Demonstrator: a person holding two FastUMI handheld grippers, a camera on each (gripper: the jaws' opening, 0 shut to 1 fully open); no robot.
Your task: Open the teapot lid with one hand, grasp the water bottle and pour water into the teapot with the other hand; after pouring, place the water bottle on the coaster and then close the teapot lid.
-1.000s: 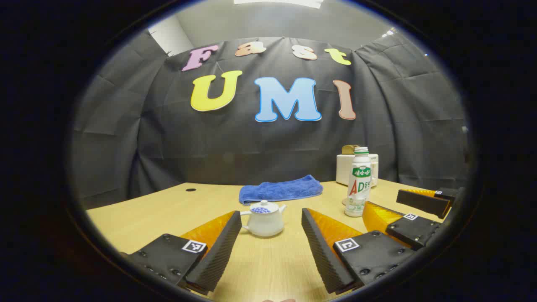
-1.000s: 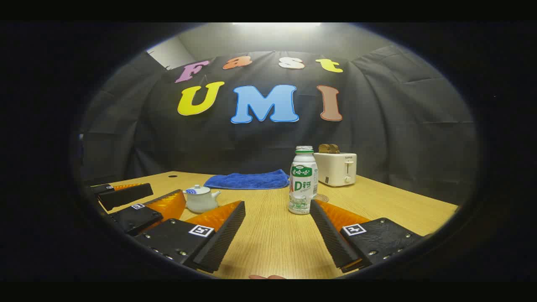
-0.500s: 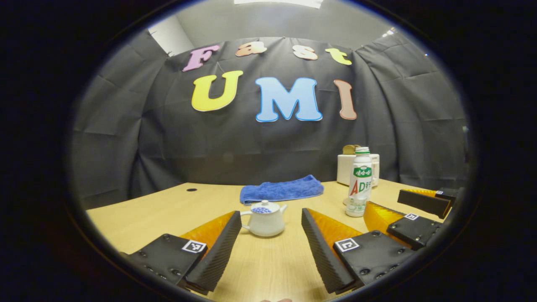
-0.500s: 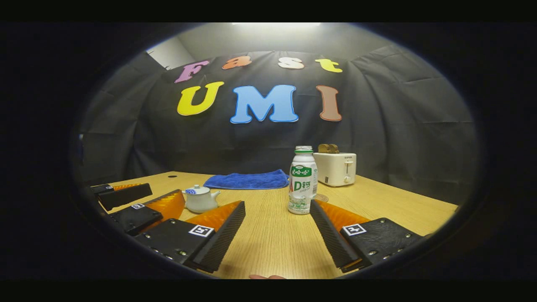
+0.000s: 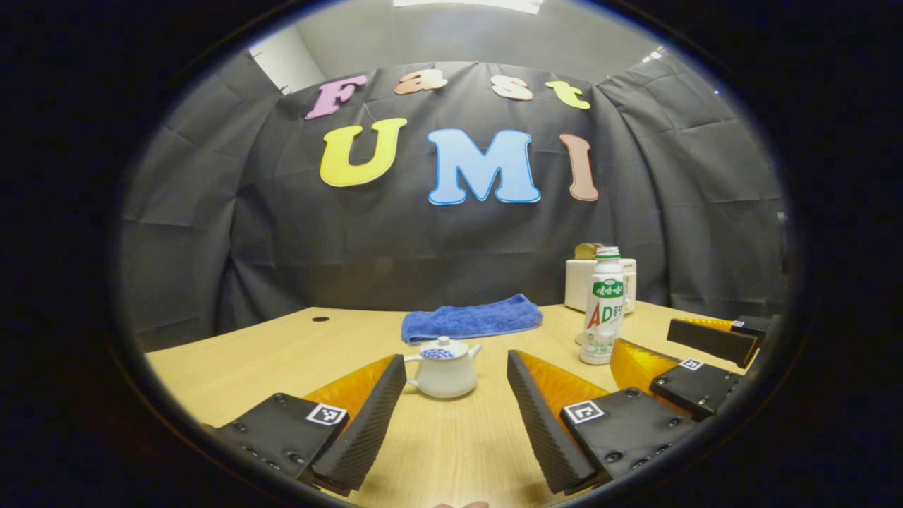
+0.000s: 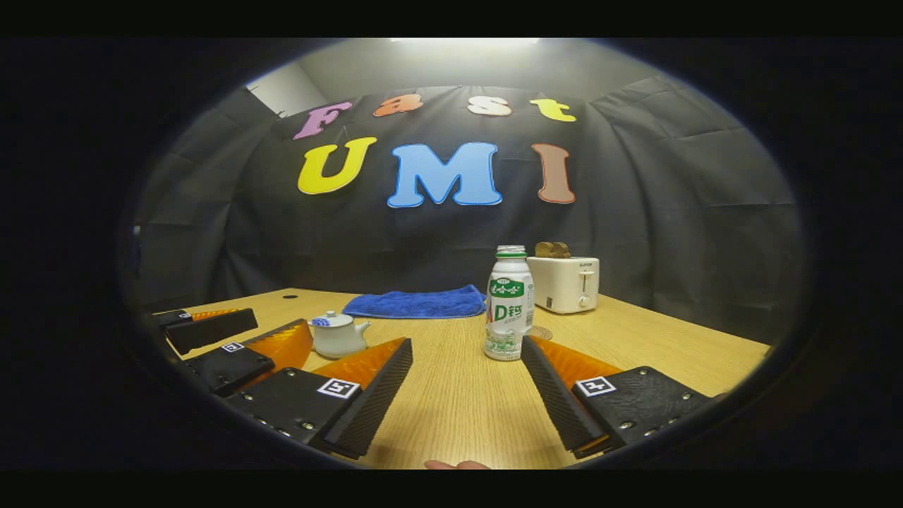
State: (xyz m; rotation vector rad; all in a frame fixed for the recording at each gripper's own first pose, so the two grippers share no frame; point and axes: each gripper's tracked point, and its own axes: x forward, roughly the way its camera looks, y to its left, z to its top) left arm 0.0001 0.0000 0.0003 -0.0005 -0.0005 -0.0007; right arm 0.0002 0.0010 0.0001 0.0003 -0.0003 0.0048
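Note:
A small white teapot (image 5: 444, 374) with its lid (image 5: 441, 347) on stands on the wooden table (image 5: 282, 353), just beyond my open left gripper (image 5: 455, 360). To its right stands a white bottle (image 5: 603, 307) with a green cap, upright. In the right gripper view the bottle (image 6: 509, 310) rises just past the right fingertip of my open right gripper (image 6: 465, 346), and the teapot (image 6: 338, 335) sits to the left. A round coaster (image 6: 542, 331) peeks out behind the bottle. Both grippers hold nothing.
A folded blue towel (image 5: 473, 317) lies at the back of the table. A white toaster (image 6: 564, 283) with bread in it stands behind the bottle. The left gripper (image 6: 281, 323) and the right gripper (image 5: 642, 339) hover side by side near the front edge.

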